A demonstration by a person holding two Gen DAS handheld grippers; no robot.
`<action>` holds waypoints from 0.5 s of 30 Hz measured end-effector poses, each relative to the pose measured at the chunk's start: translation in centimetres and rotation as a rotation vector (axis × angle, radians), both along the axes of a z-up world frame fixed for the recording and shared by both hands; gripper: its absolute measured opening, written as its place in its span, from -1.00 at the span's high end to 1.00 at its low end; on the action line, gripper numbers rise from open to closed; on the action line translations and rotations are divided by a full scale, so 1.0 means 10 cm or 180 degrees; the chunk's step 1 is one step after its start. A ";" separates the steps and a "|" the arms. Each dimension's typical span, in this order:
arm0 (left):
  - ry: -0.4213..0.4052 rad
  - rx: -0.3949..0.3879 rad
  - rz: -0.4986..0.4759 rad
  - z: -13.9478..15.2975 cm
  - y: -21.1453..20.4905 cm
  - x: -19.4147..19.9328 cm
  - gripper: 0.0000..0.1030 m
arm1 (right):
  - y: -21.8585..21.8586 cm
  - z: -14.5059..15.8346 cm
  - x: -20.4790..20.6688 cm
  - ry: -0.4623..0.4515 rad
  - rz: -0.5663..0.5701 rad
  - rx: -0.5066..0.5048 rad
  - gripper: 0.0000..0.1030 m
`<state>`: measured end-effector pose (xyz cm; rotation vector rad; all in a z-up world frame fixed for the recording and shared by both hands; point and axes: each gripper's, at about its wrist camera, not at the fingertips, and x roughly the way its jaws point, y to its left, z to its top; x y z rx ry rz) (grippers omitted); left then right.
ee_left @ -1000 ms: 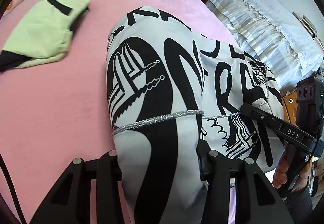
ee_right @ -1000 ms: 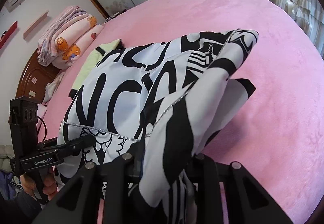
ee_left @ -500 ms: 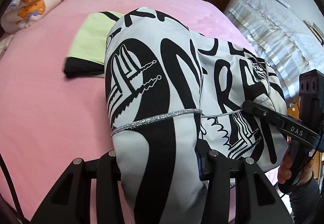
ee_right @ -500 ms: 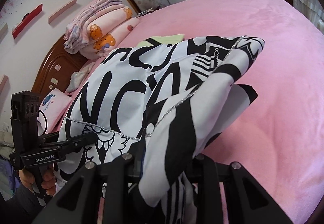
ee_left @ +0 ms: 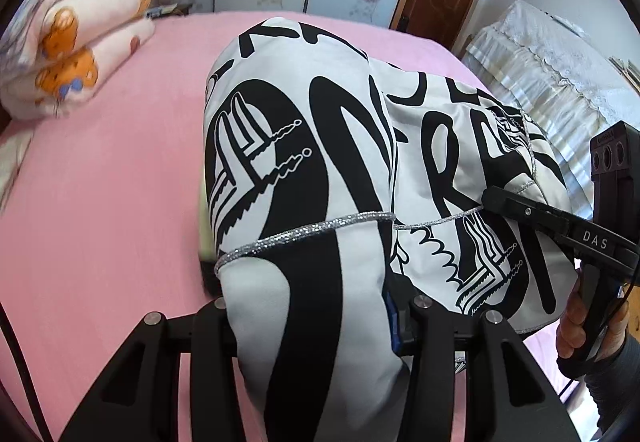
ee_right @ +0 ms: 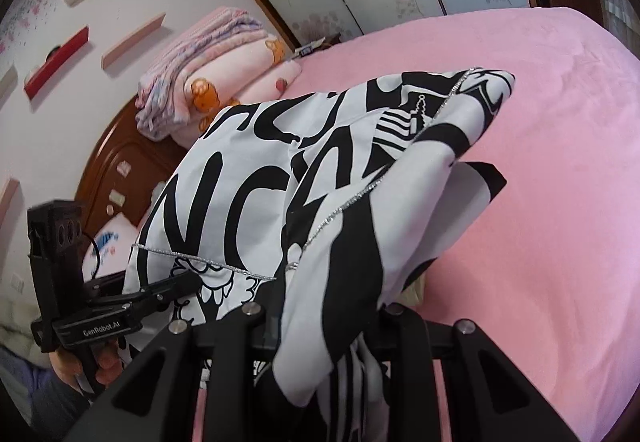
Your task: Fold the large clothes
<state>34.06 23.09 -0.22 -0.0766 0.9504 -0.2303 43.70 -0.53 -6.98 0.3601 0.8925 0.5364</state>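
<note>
Across the pink bed: plenty of bare sheet to the left, right and far side, yet little view of the patch directly below the load. Risks a blind set-down there.

At the far left, against the folded quilt: risks a collision or a snag if carried too far that way.

Above the sheet, in the air between both tools: holds the black-and-white garment, bunched and bulging forward rather than hanging flat. Looks likely to land doubled or skewed, with creases trapped inside, unless pulled taut sideways first.

Near, at the bottom of each view: clamps a thick gather of cloth in the left gripper, jaws partly closed on it; clamps a thinner gather in the right gripper, jaws narrower. Could slip out of either pinch under a sharp tug, dropping one side and twisting the whole piece.

Along the cloth: risks catching the silver trim on a finger.

Just below the left edge of the cloth: shows a pale sliver, too hidden to identify. Could end up pinned underneath.
</note>
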 end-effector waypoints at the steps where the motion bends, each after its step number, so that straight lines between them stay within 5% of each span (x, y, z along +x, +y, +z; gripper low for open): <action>1: -0.0021 0.0016 -0.0028 0.02 0.06 0.18 0.14 | 0.03 0.08 -0.01 -0.0031 -0.0016 0.0020 0.52; 5: -0.0036 0.0080 -0.0083 -0.01 0.23 0.87 0.12 | 0.09 0.26 0.05 -0.0113 -0.0090 0.0170 0.52; 9: 0.0092 0.0198 -0.0148 -0.37 0.32 1.37 0.05 | 0.02 0.06 0.09 0.0025 -0.0190 0.0334 0.50; 12: 0.0432 0.0322 -0.0011 -0.99 0.44 1.67 -0.24 | 0.02 -0.41 0.30 0.0328 -0.0208 0.0297 0.43; 14: 0.0545 0.0441 0.0177 -1.41 0.52 1.75 -0.78 | 0.08 -0.86 0.42 0.0582 -0.0239 -0.0011 0.16; 15: 0.0509 0.0368 0.0254 -1.54 0.60 1.74 -0.86 | 0.07 -1.02 0.42 0.0594 -0.0276 -0.0114 -0.06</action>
